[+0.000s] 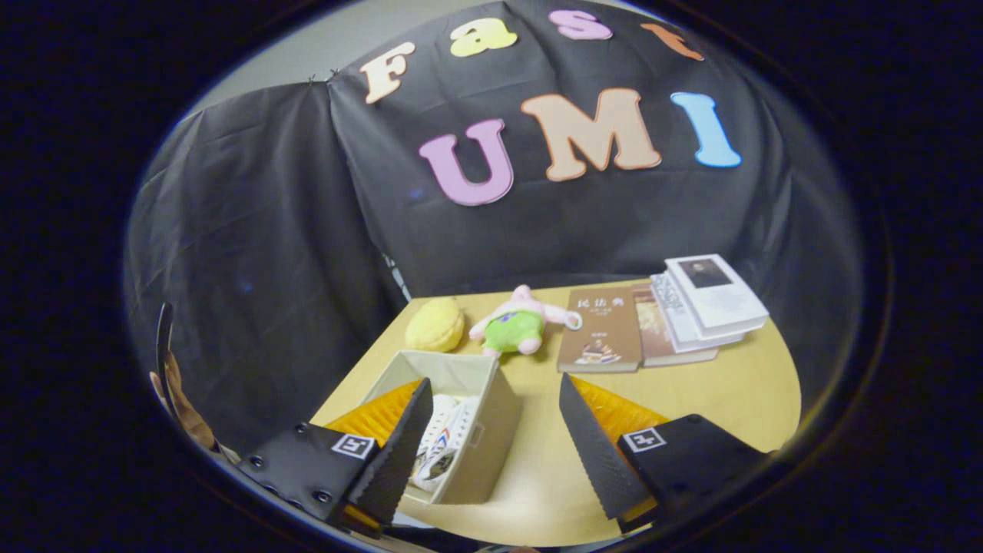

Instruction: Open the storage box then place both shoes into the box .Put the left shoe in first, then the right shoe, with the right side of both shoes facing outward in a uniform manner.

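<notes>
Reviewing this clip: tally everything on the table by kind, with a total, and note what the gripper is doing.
Storage box: 1, open
Shoes: at least 1 inside the box; a second cannot be told apart
Soft toys: 2, a yellow one and a pink-and-green one
Books: 4, laid overlapping
Total: 8 countable
Gripper: open, holding nothing, above the box's right wall.

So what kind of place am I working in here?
Likely a staged recording booth, not a real home: black cloth walls in a small wooden table, set with books, a plush toy and an open box holding shoes. The gripper hangs open, empty, above it.
</notes>
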The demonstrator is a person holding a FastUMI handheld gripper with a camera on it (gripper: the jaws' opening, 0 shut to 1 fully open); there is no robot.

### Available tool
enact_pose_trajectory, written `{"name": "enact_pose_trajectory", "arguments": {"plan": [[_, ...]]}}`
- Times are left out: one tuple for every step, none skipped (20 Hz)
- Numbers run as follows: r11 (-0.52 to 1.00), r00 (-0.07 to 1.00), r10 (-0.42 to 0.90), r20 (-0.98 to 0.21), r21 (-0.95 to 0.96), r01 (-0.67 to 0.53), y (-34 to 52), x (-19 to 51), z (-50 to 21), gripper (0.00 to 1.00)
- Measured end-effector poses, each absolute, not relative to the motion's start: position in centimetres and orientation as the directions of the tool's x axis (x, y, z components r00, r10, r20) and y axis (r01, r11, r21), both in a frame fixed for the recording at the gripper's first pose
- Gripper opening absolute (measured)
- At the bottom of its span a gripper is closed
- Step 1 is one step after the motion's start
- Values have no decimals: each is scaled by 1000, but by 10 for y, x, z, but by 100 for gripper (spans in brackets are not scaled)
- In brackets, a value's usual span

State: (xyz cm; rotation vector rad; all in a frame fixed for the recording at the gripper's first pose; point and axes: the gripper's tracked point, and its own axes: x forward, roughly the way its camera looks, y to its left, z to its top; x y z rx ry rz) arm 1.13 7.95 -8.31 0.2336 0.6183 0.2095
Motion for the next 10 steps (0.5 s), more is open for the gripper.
{"name": "enact_pose_trajectory", "arguments": {"plan": [[958, 818, 242, -522, 264, -115, 67, 11, -76, 100], [962, 839, 222, -496, 249, -107, 55, 11, -67, 100], [967, 864, 200, -462, 236, -97, 43, 12, -59, 100], [972, 883, 175, -434, 217, -86, 32, 12, -52, 100], [977, 900, 154, -408, 197, -77, 20, 11, -45, 100], [981, 913, 133, -385, 181, -66, 9, 8, -39, 100], [984, 925, 116, -362, 167, -58, 1, 7, -33, 100], [987, 936, 97, -337, 156, -47, -7, 6, -27, 100], [989, 947, 80, -313, 144, -36, -15, 7, -21, 100], [991, 955, 58, -292, 129, -21, -24, 6, -16, 100]]}}
